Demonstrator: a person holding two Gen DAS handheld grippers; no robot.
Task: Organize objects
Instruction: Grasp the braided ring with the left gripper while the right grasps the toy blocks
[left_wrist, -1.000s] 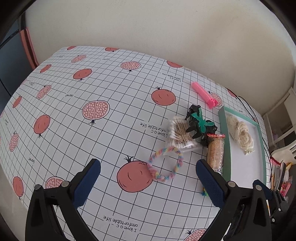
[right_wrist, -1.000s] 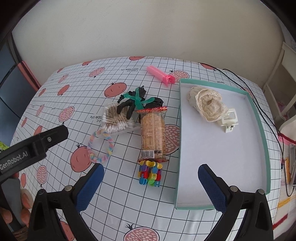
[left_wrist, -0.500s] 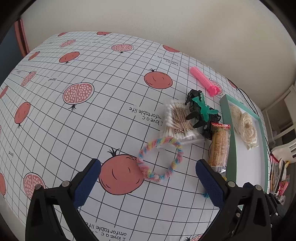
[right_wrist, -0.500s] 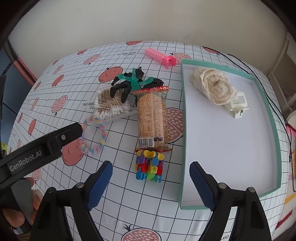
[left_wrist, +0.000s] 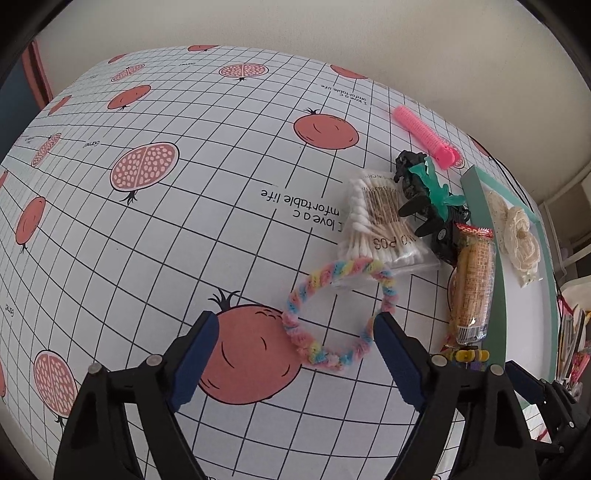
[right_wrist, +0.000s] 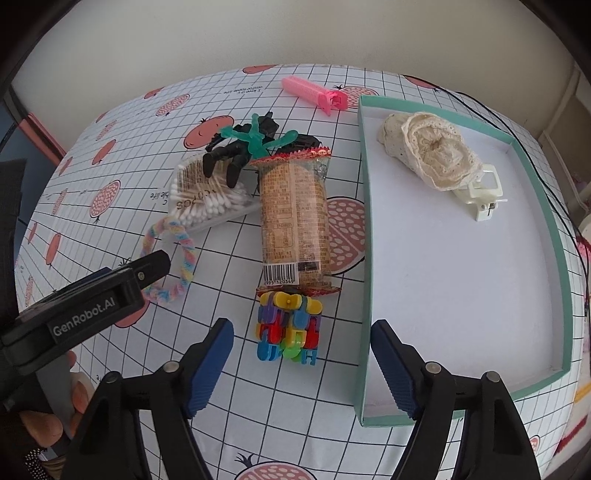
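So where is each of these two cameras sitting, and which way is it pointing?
Left wrist: rides the open left gripper, looking down its blue-padded fingers at the pastel twisted ring.
Right wrist: rides the open right gripper, facing the multicoloured block toy and teal tray; the left gripper and a hand show.
Shared: ring, clear cotton-swab box, wrapped biscuit pack.

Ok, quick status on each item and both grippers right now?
Left gripper: open, straddling rainbow ring.
Right gripper: open, over block toy.
Tray: holds lace scrunchie, white clip.
Snack pack: sealed, flat on table.
Cotton swab box: shut.
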